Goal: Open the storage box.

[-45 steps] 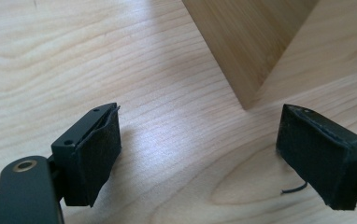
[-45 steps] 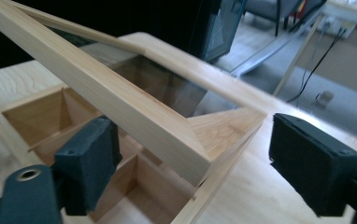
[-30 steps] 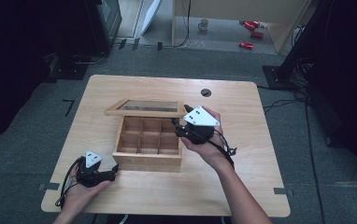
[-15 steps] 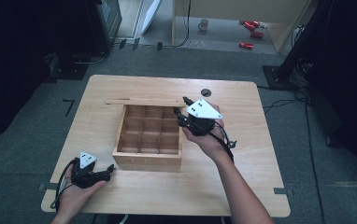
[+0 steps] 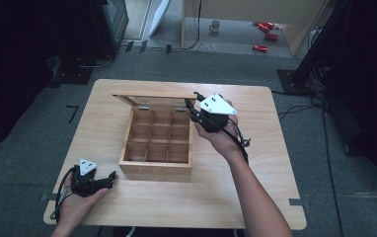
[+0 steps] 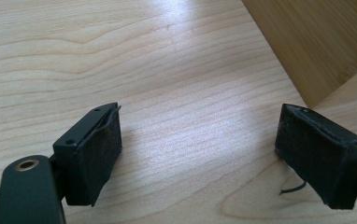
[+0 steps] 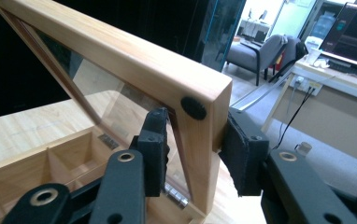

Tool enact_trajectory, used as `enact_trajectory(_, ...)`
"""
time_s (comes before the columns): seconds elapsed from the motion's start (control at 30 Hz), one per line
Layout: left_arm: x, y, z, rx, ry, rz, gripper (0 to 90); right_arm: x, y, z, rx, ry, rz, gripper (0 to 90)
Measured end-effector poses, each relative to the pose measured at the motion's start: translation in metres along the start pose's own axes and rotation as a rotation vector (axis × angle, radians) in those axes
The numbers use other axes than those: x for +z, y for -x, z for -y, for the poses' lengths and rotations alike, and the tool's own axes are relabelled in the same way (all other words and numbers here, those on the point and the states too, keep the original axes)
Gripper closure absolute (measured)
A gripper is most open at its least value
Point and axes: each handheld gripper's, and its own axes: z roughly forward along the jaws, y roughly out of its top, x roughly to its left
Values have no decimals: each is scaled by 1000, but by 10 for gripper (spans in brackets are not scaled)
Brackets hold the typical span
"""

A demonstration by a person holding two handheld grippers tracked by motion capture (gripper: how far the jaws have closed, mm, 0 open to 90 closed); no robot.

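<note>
Since the earlier frames, our right gripper (image 5: 192, 102) has swung the box's lid (image 5: 154, 98) up from nearly flat to standing upright at the back, while our left gripper (image 5: 110, 178) has stayed low at the near left corner of the table (image 5: 216, 197).

Nearest to us, the left gripper lies in our left hand (image 5: 78, 200) just above the tabletop, its jaws spread wide with nothing between them; its own view shows bare wood grain and, to the upper right, a corner of the wooden box (image 6: 317, 42). Just beyond and to its right sits that box (image 5: 157, 168) at mid table, its square compartments open to view. Farther back, our right gripper (image 7: 195, 154) straddles the right end of the lid's wooden frame (image 7: 120, 60), one pad on the glass side and one on the outer face, both appearing to press on the wood. Beyond the table, red cans (image 5: 263, 37) lie on the floor.
</note>
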Motion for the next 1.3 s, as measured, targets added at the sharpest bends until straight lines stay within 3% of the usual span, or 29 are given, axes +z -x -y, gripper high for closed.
enact_trajectory(0.47,0,0,0,3,-2,2,149,20,18,-8,60,37,25,669)
enact_trajectory(1.0,0,0,-1,2,-3,2,148,53,42,-25,197,-4,56,673)
enact_trajectory(1.3,1,0,-1,4,-5,2,145,76,57,-35,276,-62,74,672)
